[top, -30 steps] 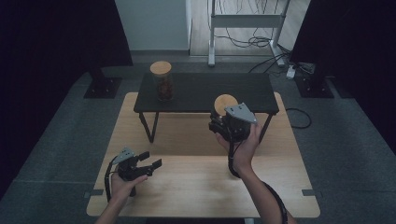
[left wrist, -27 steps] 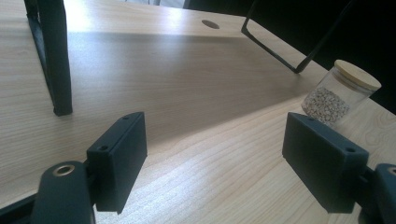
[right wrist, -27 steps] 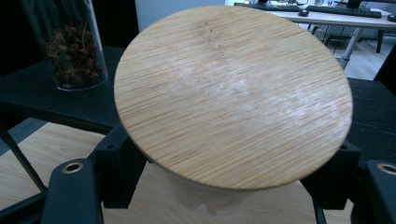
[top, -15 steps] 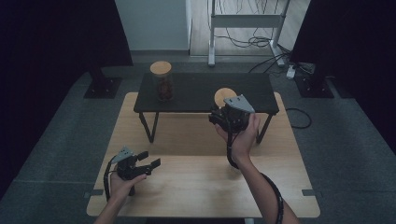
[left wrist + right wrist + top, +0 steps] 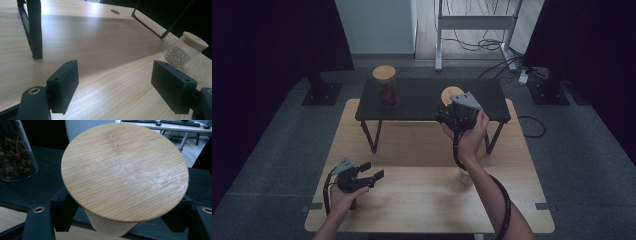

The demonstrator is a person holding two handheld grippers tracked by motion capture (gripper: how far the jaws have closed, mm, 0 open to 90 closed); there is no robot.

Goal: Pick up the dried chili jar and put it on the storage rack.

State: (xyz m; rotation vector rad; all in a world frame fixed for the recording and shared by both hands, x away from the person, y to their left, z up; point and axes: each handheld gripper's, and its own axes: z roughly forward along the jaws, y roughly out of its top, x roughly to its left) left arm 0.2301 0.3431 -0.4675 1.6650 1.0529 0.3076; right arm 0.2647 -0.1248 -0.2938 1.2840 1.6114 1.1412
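1. The right tool [image 5: 451, 116] is clenched on a jar [image 5: 120, 182] with a wooden lid [image 5: 451, 93], holding it upright at the near edge of the black shelf [image 5: 422, 97], toward 1 o'clock on the tabletop [image 5: 412, 145].
2. The shelf top lies just beyond the jar at 12 o'clock, so the right hand [image 5: 469, 137] is the nearer one.
3. A second jar [image 5: 385, 86], filled with dark pieces, stands well apart at 11 o'clock and is not in the way.
4. The left tool [image 5: 369, 172] is released and empty at 7 o'clock; a grain jar [image 5: 185, 50] stands at 5 o'clock.
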